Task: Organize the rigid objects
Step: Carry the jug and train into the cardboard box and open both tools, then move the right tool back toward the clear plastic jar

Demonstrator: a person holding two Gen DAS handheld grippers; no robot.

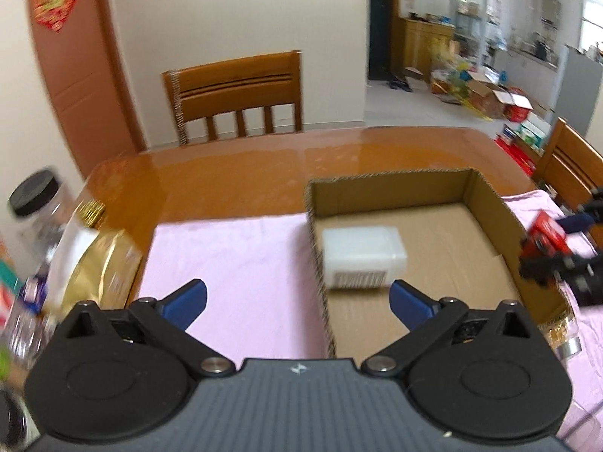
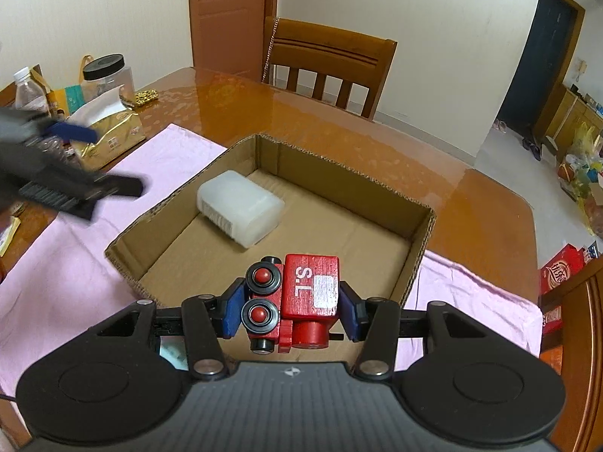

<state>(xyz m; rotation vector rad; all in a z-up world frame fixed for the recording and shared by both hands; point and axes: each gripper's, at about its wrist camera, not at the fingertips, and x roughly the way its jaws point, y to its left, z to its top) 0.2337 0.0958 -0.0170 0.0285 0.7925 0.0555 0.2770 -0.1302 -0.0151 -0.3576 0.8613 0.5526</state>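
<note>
An open cardboard box (image 1: 490,207) (image 2: 418,241) sits on a pink cloth (image 1: 233,260) (image 2: 60,271) on the wooden table. A white plastic container (image 1: 363,256) (image 2: 241,207) lies inside it near its left wall. My left gripper (image 1: 297,299) is open and empty, held above the box's left wall. My right gripper (image 2: 288,309) is shut on a red wooden toy train (image 2: 297,301) marked "S.L", held over the box's near edge. The train also shows at the right edge of the left wrist view (image 1: 546,237).
A gold tissue pack (image 1: 94,263) (image 2: 113,132), a black-lidded clear jar (image 1: 37,207) (image 2: 107,75) and a water bottle (image 2: 28,94) crowd the table's left end. Wooden chairs (image 1: 237,98) (image 2: 328,64) stand at the far side and at the right (image 1: 573,165).
</note>
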